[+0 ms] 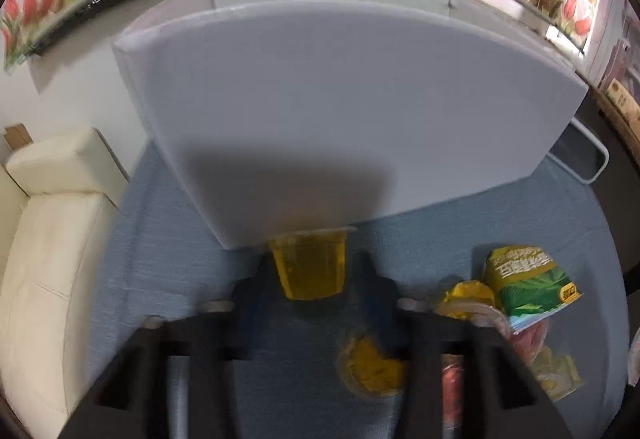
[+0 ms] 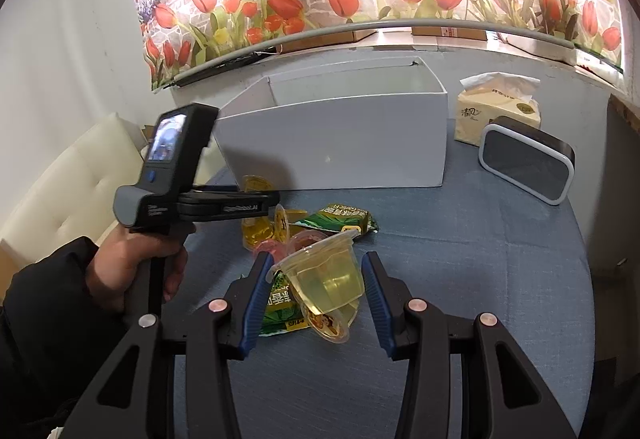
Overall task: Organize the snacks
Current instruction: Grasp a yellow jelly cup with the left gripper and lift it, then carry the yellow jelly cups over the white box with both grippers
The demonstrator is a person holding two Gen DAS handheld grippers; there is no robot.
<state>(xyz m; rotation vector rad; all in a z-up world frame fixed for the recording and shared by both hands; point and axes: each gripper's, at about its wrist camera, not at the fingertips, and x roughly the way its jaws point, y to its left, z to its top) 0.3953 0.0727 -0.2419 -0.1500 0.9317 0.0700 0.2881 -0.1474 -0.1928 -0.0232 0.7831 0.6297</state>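
Observation:
My left gripper [image 1: 310,271] is shut on a yellow jelly cup [image 1: 308,265] and holds it up against the front wall of the white box [image 1: 340,111]. In the right wrist view the left gripper [image 2: 264,199] sits at the box's [image 2: 340,143] lower left corner with that cup [image 2: 254,183]. My right gripper [image 2: 318,275] is open around a pale yellow jelly cup [image 2: 324,279] that lies tilted on another cup; the pads do not touch it. A pile of jelly cups [image 2: 266,231] and green snack packets [image 2: 340,219] lies on the blue table [image 2: 460,259].
A tissue pack [image 2: 496,111] and a dark speaker with white rim [image 2: 524,163] stand right of the box. A cream sofa [image 1: 48,239] is left of the table. More cups [image 1: 372,363] and a green packet [image 1: 528,283] lie at the left gripper's right.

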